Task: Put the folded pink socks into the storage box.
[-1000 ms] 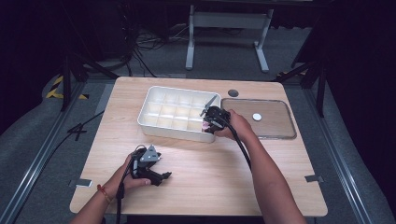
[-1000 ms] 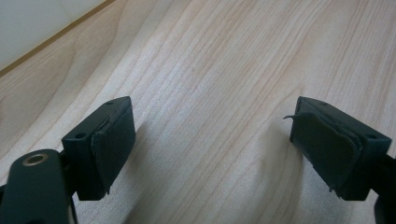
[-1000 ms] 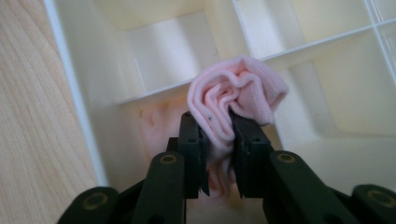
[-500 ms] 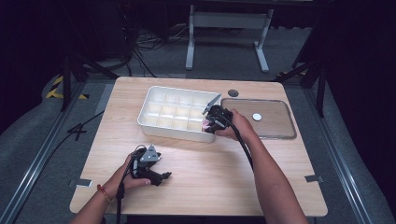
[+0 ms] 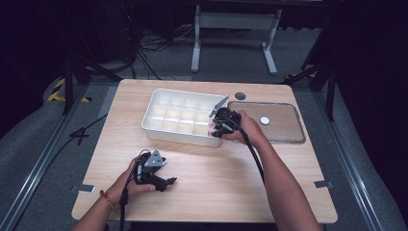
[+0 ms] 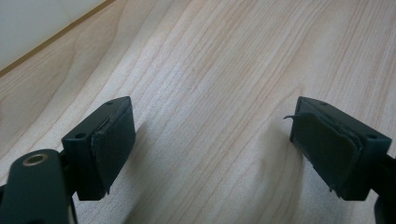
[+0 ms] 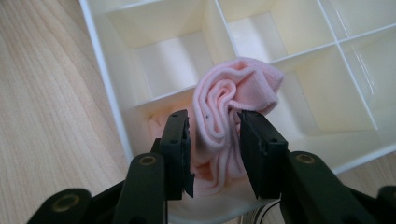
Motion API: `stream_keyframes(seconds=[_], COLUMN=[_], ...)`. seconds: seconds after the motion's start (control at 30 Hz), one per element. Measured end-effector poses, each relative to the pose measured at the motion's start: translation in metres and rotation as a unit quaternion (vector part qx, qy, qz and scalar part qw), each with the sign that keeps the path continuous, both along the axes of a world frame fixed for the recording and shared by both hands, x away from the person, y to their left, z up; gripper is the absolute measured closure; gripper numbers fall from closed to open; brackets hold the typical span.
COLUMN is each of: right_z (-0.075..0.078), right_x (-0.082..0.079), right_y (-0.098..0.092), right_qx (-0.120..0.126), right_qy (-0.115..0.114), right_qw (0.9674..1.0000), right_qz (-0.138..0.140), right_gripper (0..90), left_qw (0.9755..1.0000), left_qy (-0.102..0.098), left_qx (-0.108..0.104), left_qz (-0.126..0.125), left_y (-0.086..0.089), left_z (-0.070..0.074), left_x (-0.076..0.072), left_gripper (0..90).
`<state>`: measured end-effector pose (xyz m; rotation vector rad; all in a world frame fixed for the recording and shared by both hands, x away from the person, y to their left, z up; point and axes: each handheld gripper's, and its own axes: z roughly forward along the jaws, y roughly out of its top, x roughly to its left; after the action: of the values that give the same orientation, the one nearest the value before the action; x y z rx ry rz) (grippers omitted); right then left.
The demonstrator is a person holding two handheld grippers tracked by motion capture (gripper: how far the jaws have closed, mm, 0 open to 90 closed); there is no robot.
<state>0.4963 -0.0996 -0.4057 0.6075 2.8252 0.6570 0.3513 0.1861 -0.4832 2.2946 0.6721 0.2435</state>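
On the pale wooden table (image 5: 202, 163), whose grain runs in fine long lines, stands a white plastic organizer box (image 5: 185, 117) with thin, smooth, slightly glossy walls that divide it into many square compartments. Inside a corner compartment near the person's side sits a rolled pink cloth (image 7: 229, 100), a soft ribbed knit folded in layers like a spiral, with its top rising above the dividers. The right gripper (image 7: 215, 140) reaches down into this compartment with one black jaw on each side of the roll; its jaws have just been opening, the cloth is between them, and they stand close to the roll without clearly squeezing it. Beside the box, on the right, lies a flat transparent lid (image 5: 267, 122) with rounded corners and a small white round sticker. No writing can be read anywhere. The left gripper (image 5: 166, 182) rests low over the bare wood near the front edge, its rubber pads (image 6: 114, 140) wide apart and holding nothing.
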Motion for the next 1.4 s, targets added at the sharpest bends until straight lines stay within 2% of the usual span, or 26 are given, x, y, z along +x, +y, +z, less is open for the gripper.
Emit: stream_keyframes(seconds=[0.3, 0.43, 0.47, 0.9, 1.1, 1.4], right_z=[0.011, 0.015, 0.017, 0.024, 0.027, 0.03], right_x=[-0.005, -0.008, -0.01, -0.02, -0.029, -0.041], right_y=[-0.006, -0.009, -0.012, -0.026, -0.032, -0.043], right_qx=[0.035, 0.04, 0.048, 0.084, 0.097, 0.097], right_qy=[-0.012, -0.021, -0.032, -0.053, -0.059, -0.08], right_qw=[0.9993, 0.9989, 0.9983, 0.9948, 0.9932, 0.9914], right_qz=[-0.004, -0.008, -0.012, -0.021, -0.026, -0.037], right_gripper=[57.5, 56.0, 55.9, 54.0, 49.6, 42.6], left_qw=[1.0, 1.0, 1.0, 1.0, 1.0, 1.0], left_qy=[0.0, -0.001, -0.001, -0.002, -0.002, -0.002], left_qx=[-0.001, -0.002, 0.0, 0.002, 0.002, 0.0], left_qz=[0.0, 0.001, 0.001, -0.001, -0.001, 0.0], left_y=[0.0, 0.0, 0.0, 0.0, 0.0, 0.0], left_z=[0.0, 0.0, 0.0, 0.0, 0.0, 0.0], left_x=[0.0, 0.0, 0.0, 0.0, 0.0, 0.0], left_gripper=[14.3, 14.3, 14.3, 14.4, 14.3, 14.3])
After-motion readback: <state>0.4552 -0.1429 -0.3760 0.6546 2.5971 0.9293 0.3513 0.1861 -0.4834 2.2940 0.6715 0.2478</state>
